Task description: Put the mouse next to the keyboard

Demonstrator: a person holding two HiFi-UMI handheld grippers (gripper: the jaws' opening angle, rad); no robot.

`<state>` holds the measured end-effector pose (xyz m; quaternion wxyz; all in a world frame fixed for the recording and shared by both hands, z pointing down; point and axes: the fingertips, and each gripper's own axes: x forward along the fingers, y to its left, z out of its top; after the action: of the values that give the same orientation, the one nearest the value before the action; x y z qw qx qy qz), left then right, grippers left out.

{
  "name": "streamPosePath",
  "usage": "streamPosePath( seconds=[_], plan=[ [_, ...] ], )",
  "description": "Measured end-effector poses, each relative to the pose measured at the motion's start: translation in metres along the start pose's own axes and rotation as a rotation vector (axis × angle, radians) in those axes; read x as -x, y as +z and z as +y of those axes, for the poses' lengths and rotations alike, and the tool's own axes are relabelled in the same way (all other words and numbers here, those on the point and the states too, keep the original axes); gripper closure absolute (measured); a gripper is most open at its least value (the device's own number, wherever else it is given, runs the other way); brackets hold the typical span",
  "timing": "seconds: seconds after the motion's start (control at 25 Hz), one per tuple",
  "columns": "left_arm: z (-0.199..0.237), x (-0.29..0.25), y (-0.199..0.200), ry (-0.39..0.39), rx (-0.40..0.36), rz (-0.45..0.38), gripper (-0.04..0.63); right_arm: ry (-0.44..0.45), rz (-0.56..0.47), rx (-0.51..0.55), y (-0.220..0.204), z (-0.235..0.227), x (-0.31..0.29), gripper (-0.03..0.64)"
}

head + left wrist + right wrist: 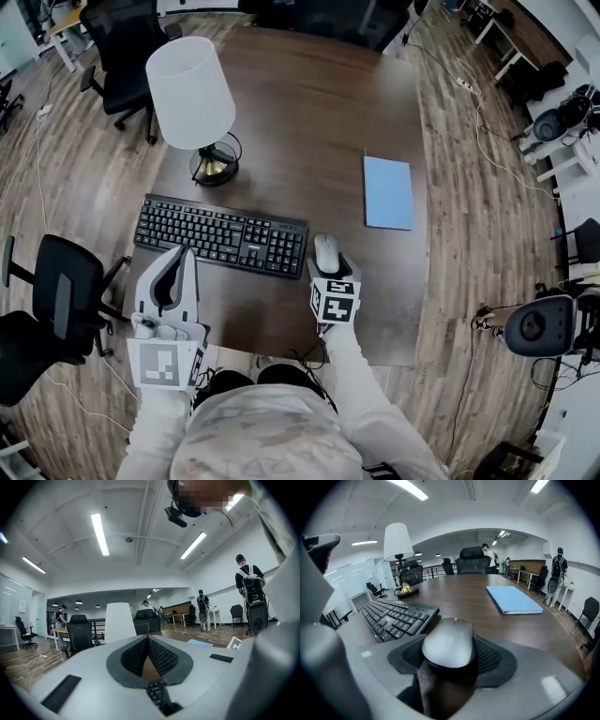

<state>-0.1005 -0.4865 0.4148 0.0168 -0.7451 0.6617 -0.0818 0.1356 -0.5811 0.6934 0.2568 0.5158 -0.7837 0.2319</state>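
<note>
We had the mouse (449, 641) between the jaws of the right gripper (327, 264). The right gripper view showed the two dark pads pressed against its flanks, parted only by the mouse's own width. In the head view the mouse sat just beside the keyboard (221, 234), at its 3 o'clock end, nose pointing toward 12 o'clock and roughly square with the board's short edge. Whether it bore on the table (309, 103) or hung just above it, we could not tell.

The left gripper (184, 255) hovered by the keyboard's near edge, at about 7 o'clock of it. Its jaws were brought fully together with nothing between them (in its own view the ribbed pads met at the tip, and a few keys showed through the gap below). It looked to have no part in the job.

A lamp (192, 94) stood at 12 o'clock of the keyboard's left half. A blue folder (388, 192) lay at 1 o'clock of the mouse, well apart from it.

We judged the carry as good as done and the step in hand to be the set-down. The next move called for settling the mouse flat on the wood and parting the jaws evenly, so that neither pad dragged it against the keyboard. Then the gripper could be drawn straight back toward 6 o'clock.
</note>
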Motion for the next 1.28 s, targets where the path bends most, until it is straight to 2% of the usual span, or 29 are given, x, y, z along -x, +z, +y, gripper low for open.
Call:
streamPosePath(
  seconds=[0.28,0.52,0.72,1.04,1.16,1.28],
  plan=[
    [-0.002,0.006,0.001,0.001,-0.01,0.0,0.589,-0.025,0.049,0.045,-0.007,0.002,-0.002,0.299],
    [-0.001,0.014,0.0,0.01,0.013,0.0,0.589,-0.023,0.057,0.039,-0.009,0.003,-0.004,0.299],
    [0.002,0.025,0.005,-0.004,-0.011,-0.008,0.589,-0.002,0.077,0.032,-0.012,0.009,0.001,0.288],
    [0.012,0.045,0.015,-0.023,-0.02,-0.029,0.589,-0.027,-0.023,-0.054,0.005,0.007,0.036,0.289],
    [0.012,0.053,0.021,-0.041,-0.02,-0.047,0.589,-0.022,-0.077,-0.057,0.013,0.012,0.061,0.358],
    [0.011,0.06,0.025,-0.064,-0.018,-0.062,0.589,-0.004,-0.131,-0.058,0.021,0.021,0.086,0.489]
  ],
)
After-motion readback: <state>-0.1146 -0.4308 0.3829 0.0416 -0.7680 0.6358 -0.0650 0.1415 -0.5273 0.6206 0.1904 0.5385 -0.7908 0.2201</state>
